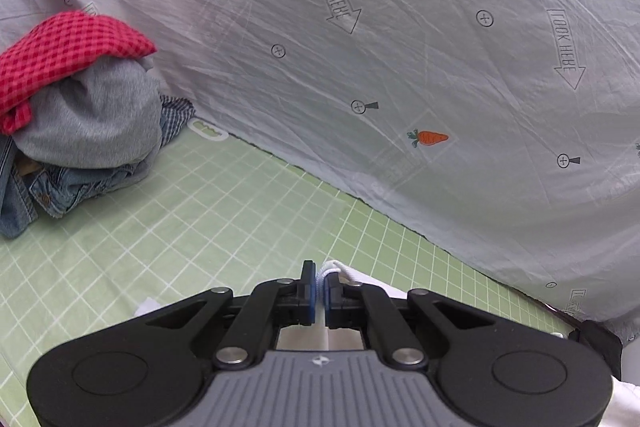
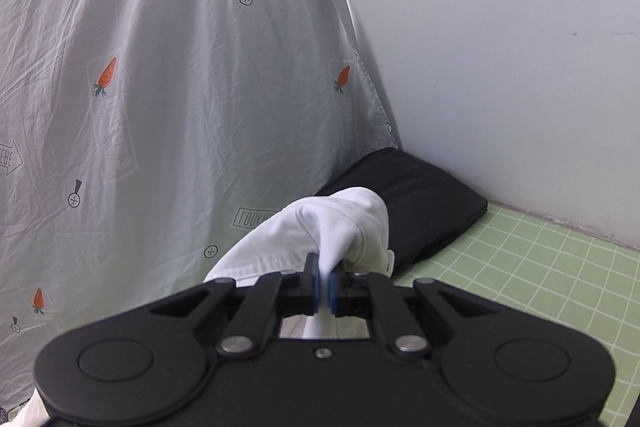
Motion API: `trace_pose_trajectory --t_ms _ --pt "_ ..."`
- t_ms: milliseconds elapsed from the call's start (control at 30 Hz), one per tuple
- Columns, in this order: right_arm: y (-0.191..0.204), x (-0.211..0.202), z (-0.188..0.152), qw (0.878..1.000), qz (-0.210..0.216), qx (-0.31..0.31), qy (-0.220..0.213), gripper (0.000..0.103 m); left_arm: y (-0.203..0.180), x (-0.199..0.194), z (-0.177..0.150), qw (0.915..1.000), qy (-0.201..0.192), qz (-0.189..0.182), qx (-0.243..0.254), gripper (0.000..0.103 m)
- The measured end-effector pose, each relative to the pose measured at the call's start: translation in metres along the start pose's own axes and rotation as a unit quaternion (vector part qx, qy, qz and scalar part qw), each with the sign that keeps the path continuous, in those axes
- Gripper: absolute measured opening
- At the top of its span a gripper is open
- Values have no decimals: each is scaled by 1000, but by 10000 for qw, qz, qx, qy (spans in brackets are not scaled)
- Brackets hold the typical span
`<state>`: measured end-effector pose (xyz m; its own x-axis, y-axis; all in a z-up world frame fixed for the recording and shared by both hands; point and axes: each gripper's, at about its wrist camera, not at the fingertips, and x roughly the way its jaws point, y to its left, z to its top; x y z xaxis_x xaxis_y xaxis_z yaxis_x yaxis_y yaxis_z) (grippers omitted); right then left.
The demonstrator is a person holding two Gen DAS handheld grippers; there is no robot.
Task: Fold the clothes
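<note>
left gripper [image 1: 320,287]: jaws closed on a thin fold of the white garment [image 1: 340,269]; a ribbed white edge pokes out just above the blue pads, and more white cloth shows below the jaws and at the lower right corner of the left wrist view
right gripper [image 2: 323,281]: jaws closed on a bunched fold of the white garment [image 2: 336,223], which humps up ahead of the pads and trails down to the left under the gripper body
garment position: held between the two grippers, off the green grid mat [image 1: 200,211] at both pinch points; how much of it hangs free or rests on the mat cannot be told
long axis: judged to run from one gripper to the other, so the cloth spans across in front of the person instead of pointing away from them
which hand is nearer: neither; each already has its own end, so the coming move turns on how the two grips are carried relative to each other
likely step: lifting and spreading the garment before laying it flat to fold
clear ground: open mat lies ahead of the left gripper, well apart from the clothes pile [image 1: 80,115] at far left
folded black garment [image 2: 420,203]: lies on the mat just beyond the right gripper, against the wall [image 2: 500,47]
backdrop: the carrot-print sheet [image 1: 400,47] hangs behind the mat
risk: the right grip holds a thick wad, which may slip or unfold unevenly
</note>
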<state>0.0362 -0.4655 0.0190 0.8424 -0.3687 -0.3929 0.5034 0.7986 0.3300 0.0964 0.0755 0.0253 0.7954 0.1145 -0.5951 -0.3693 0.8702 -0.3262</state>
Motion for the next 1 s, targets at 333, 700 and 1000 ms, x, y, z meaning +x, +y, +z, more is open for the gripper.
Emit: trace_pose_trajectory --t_ms 333,700,1000 --pt "40 45 7 9983 -103 -557 140 5 -34 108 40 9973 5 118 723 9" --pt "45 109 -60 9802 -575 -755 1735 38 -14 105 -36 9963 853 139 9 26" --pt "47 112 -65 9804 -406 -503 1859 49 8 83 -49 9903 1045 39 -917 35"
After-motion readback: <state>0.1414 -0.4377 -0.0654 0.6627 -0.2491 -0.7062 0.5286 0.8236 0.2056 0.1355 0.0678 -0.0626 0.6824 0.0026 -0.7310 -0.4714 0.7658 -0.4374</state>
